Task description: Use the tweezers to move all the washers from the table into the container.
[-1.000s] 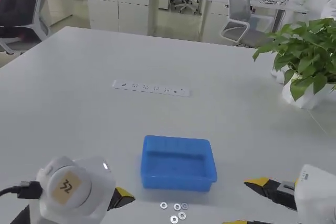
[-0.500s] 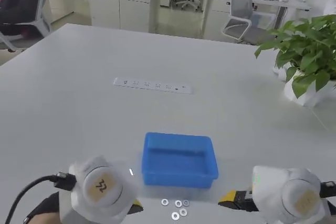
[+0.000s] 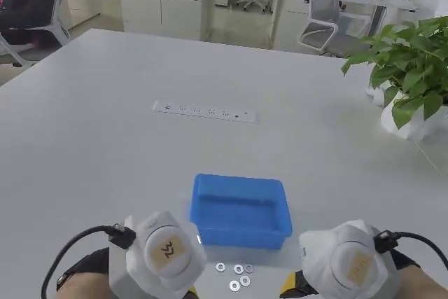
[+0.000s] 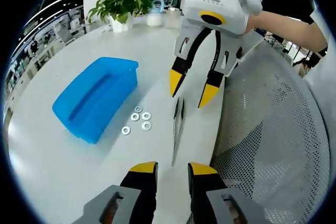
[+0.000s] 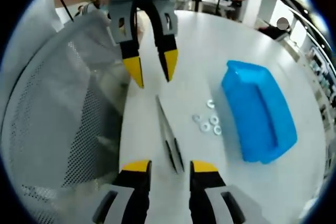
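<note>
I note left claw [image 4: 172, 167] and right claw [image 5: 170, 166] now drawn in, both apart and empty, facing across the tweezers [image 4: 177, 129] lying just past the washers [image 3: 238, 274] from the container [image 3: 238, 232]; pickup looks next.

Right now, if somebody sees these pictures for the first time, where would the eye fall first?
Most likely on the bright blue container in the middle of the pale table, with a small cluster of washers on its near side. Next come the left gripper and right gripper, facing each other with open fingers, the tweezers lying flat between them.
</note>
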### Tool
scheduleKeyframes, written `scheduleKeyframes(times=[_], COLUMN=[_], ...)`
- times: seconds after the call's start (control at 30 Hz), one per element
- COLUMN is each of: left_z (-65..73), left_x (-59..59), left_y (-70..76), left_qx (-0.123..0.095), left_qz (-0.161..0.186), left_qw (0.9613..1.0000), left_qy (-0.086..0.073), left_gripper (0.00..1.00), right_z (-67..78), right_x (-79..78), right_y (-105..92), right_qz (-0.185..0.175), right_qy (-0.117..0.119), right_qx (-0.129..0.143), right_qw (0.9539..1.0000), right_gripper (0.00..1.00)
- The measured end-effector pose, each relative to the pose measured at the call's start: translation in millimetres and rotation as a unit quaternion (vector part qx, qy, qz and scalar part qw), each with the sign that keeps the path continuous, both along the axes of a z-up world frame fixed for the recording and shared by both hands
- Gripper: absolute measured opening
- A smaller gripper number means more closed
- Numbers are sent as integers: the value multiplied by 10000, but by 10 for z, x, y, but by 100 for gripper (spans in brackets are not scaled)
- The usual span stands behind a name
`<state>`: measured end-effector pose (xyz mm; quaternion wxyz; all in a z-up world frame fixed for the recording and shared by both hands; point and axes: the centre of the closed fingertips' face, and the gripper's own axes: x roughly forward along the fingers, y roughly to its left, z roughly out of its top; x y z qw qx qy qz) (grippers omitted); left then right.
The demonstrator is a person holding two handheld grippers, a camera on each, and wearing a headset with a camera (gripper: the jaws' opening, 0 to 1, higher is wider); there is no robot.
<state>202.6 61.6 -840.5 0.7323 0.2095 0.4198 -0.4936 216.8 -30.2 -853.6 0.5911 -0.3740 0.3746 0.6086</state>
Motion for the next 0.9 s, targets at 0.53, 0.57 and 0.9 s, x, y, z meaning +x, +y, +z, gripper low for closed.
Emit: scheduleKeyframes(times=[0.53,0.57,0.9], left_z=[-130,-138,-214], left_x=[11,13,-7], left_y=[-132,-139,-119], left_qx=[235,252,451], left_qz=[-444,-486,-780], left_qw=[9986,9984,9955], left_qy=[-159,-173,-300], left_gripper=[13,12,5], right_z=[-90,-96,-126], right_x=[2,-2,-9], right_y=[104,103,105], right_qz=[265,277,334], right_qy=[93,91,-67], right_qx=[-66,-73,-52], right_qw=[9996,9995,9994], right_gripper=[15,15,10])
